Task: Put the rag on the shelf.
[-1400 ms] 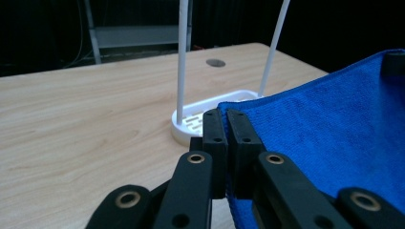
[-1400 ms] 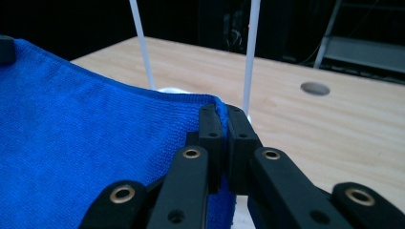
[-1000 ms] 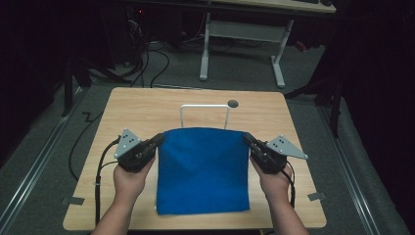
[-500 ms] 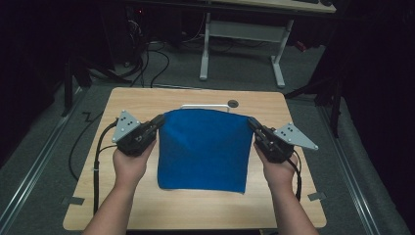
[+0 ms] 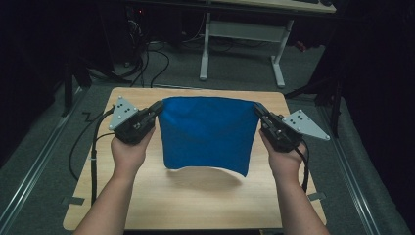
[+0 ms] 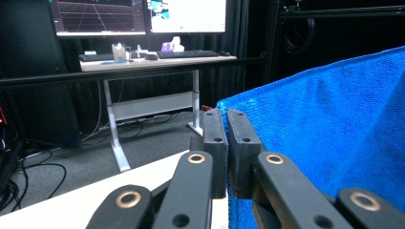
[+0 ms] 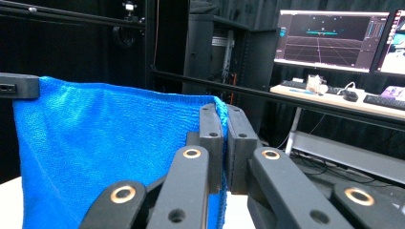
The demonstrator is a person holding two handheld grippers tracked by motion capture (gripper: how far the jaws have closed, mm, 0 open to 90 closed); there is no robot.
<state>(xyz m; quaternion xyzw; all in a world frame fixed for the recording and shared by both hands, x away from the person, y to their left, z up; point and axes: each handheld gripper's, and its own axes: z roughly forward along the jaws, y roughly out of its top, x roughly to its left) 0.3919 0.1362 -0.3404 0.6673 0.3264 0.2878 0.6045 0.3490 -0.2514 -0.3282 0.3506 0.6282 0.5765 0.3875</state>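
The blue towel [image 5: 208, 132] hangs above the worktop [image 5: 195, 196], lifted clear and stretched flat, likely for folding. The left gripper [image 5: 155, 108] and right gripper [image 5: 258, 110] each have jaws clamped on an upper corner.

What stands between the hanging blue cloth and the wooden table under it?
Nothing visible does. The blue cloth hangs free from the left tongs and right tongs, and the wooden table below its lower edge shows bare wood and the cloth's shadow.
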